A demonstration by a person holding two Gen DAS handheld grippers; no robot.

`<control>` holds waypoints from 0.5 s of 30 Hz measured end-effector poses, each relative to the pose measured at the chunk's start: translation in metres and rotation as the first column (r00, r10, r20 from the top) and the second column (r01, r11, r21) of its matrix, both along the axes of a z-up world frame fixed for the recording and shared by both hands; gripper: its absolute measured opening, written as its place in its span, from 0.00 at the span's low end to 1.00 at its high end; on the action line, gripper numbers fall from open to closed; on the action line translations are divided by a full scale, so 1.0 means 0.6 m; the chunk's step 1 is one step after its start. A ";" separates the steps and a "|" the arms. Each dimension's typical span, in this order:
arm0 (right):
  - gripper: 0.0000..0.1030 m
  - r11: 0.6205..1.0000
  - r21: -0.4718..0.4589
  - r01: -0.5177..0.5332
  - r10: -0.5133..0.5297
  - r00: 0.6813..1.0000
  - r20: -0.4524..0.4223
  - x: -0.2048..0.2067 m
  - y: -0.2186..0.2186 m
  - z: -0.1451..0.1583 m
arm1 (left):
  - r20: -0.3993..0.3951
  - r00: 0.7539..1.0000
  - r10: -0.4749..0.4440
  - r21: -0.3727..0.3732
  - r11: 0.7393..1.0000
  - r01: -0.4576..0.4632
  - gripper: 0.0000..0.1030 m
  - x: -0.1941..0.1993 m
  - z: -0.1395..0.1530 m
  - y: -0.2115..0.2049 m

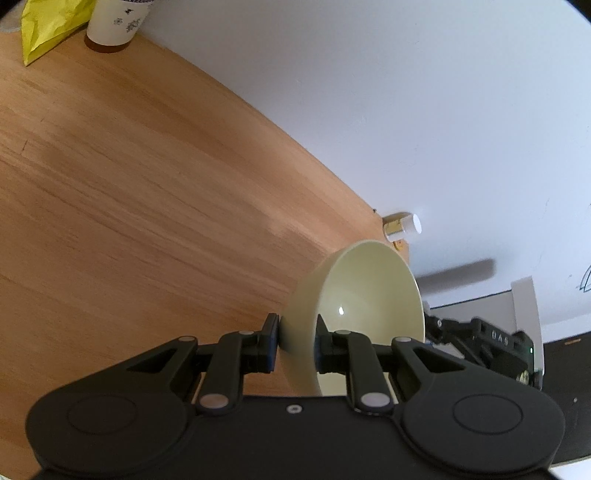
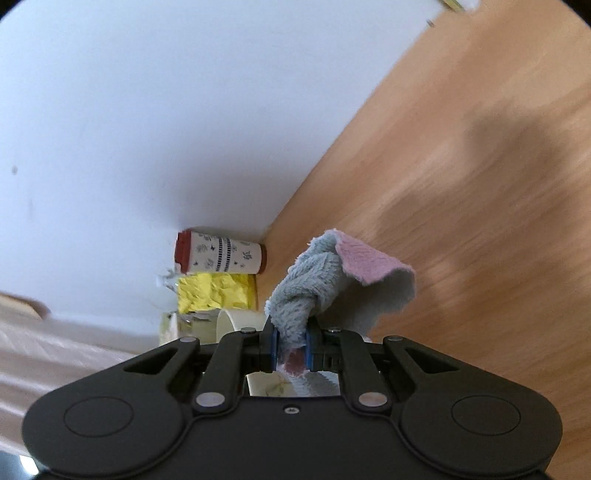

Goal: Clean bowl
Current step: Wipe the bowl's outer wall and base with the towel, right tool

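A pale cream bowl (image 1: pixel 354 295) is held on its side above the wooden table (image 1: pixel 129 203), its opening turned to the right. My left gripper (image 1: pixel 297 332) is shut on the bowl's rim, one finger outside the wall and one inside. The bowl's inside looks smooth and shiny. My right gripper (image 2: pixel 290 345) is shut on a grey and pink cloth (image 2: pixel 332 280) that bunches up and flops forward past the fingers. The right gripper's black body also shows in the left wrist view (image 1: pixel 491 343), just right of the bowl. The bowl is not in the right wrist view.
A patterned white cup (image 1: pixel 118 22) and a yellow crumpled bag (image 1: pixel 48 26) stand at the table's far edge by the white wall; both also show in the right wrist view, cup (image 2: pixel 221 254), bag (image 2: pixel 214 291). A small white-capped bottle (image 1: pixel 402 225) sits at the table's corner.
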State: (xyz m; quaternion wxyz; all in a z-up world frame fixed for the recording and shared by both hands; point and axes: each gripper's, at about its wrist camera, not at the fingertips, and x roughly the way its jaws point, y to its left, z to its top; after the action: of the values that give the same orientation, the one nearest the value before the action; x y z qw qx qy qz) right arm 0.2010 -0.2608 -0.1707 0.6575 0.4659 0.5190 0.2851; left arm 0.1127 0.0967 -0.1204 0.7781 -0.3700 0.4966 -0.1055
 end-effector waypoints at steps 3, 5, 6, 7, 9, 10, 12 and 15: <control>0.14 0.999 0.035 -0.006 0.008 0.999 -0.039 0.011 -0.001 -0.006 | -0.007 1.000 -0.024 0.012 1.000 0.024 0.15 0.006 -0.005 -0.001; 0.16 0.998 0.056 -0.014 0.017 0.998 -0.062 0.016 -0.001 -0.009 | -0.012 0.999 -0.045 0.026 0.999 0.046 0.15 0.008 -0.007 -0.003; 0.17 0.998 0.065 -0.020 0.025 0.997 -0.072 0.018 -0.001 -0.011 | -0.014 0.999 -0.050 0.031 0.998 0.051 0.15 0.008 -0.007 -0.004; 0.17 0.998 0.064 -0.030 0.035 0.996 -0.078 0.022 0.001 -0.012 | -0.016 0.998 -0.062 0.036 0.997 0.062 0.15 0.009 -0.008 -0.005; 0.17 0.997 0.057 -0.051 0.056 0.994 -0.089 0.030 0.004 -0.012 | -0.020 0.996 -0.086 0.043 0.995 0.086 0.15 0.013 -0.011 -0.007; 0.17 0.997 0.054 -0.054 0.058 0.995 -0.085 0.032 0.005 -0.011 | -0.026 0.995 -0.098 0.045 0.994 0.099 0.15 0.015 -0.013 -0.008; 0.17 0.996 0.062 -0.067 0.072 0.994 -0.078 0.037 0.008 -0.005 | -0.033 0.992 -0.118 0.052 0.991 0.120 0.15 0.018 -0.015 -0.011; 0.17 0.993 0.046 -0.113 0.117 0.989 -0.087 0.045 0.024 0.001 | -0.043 0.990 -0.135 0.067 0.988 0.138 0.15 0.020 -0.021 -0.016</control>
State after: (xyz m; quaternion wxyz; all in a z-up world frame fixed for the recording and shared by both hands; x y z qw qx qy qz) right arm 0.2279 -0.2461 -0.1702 0.6064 0.4608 0.5680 0.3120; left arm 0.1246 0.0872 -0.1332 0.7718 -0.3096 0.5390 -0.1340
